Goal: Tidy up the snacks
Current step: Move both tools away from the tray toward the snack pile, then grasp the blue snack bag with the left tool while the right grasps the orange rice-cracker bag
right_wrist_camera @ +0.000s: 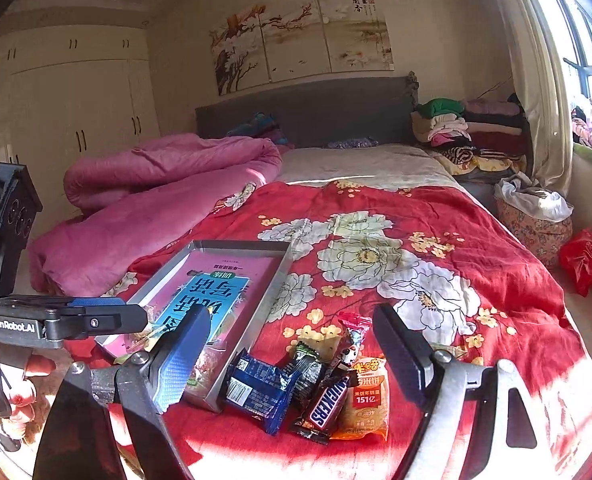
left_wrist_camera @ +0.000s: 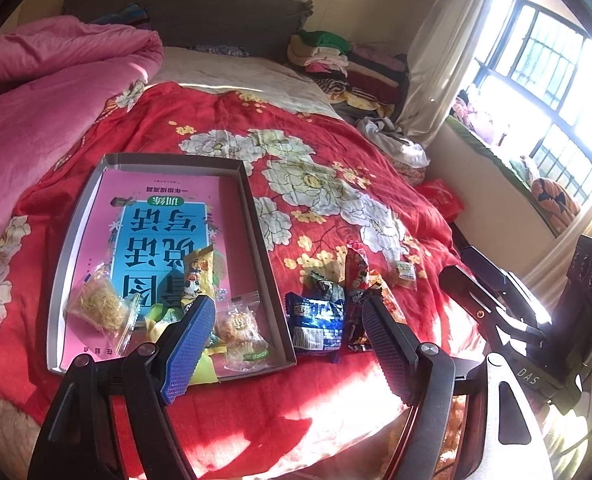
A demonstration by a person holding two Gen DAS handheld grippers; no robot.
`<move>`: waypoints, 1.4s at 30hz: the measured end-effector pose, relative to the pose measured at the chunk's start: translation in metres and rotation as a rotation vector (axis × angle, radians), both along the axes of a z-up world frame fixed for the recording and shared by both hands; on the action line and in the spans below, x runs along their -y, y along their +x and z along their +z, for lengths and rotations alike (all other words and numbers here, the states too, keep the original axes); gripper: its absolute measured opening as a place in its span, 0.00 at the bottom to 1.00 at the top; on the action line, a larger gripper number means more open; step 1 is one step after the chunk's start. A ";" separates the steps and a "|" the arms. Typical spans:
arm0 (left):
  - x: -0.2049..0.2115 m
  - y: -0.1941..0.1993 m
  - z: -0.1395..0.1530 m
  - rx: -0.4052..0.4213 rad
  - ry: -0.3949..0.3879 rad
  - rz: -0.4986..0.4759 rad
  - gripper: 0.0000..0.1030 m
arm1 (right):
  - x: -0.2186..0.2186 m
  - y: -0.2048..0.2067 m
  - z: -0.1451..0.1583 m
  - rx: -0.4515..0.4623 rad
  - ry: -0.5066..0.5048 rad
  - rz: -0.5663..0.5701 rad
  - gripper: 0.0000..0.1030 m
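Your left gripper (left_wrist_camera: pixel 285 316) and right gripper (right_wrist_camera: pixel 291 336) both gape wide, holding nothing. Loose snacks (right_wrist_camera: pixel 328 392) lie on the red bedspread (right_wrist_camera: pixel 436 216), just beside the shallow box (left_wrist_camera: pixel 261 224) holding others.

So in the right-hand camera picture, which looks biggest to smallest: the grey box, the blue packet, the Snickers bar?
1. grey box, clearly the largest.
2. blue packet.
3. Snickers bar, only slightly smaller in looks; both lie equally near the camera, so that order is fair.
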State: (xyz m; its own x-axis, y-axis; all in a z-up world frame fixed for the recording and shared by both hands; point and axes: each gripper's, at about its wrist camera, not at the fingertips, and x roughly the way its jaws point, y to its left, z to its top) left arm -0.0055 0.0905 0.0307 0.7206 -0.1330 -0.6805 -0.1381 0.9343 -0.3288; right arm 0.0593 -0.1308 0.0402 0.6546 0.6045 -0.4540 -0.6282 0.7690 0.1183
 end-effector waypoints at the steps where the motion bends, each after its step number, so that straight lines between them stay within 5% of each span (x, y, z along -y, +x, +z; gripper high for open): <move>1: 0.001 0.000 0.001 0.000 0.001 -0.002 0.75 | 0.003 0.001 0.001 0.002 0.004 -0.009 0.81; 16: 0.019 0.002 0.009 -0.002 0.025 -0.034 0.75 | 0.039 0.012 0.005 -0.006 0.032 -0.105 0.81; 42: 0.075 0.027 -0.026 -0.126 0.097 -0.183 0.75 | 0.065 0.023 -0.019 -0.078 0.007 -0.161 0.81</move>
State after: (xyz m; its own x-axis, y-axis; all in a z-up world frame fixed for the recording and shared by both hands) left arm 0.0217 0.0151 0.0043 0.5995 -0.1829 -0.7792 0.0022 0.9739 -0.2269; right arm 0.0822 -0.1960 0.0211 0.7060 0.4980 -0.5035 -0.4857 0.8579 0.1675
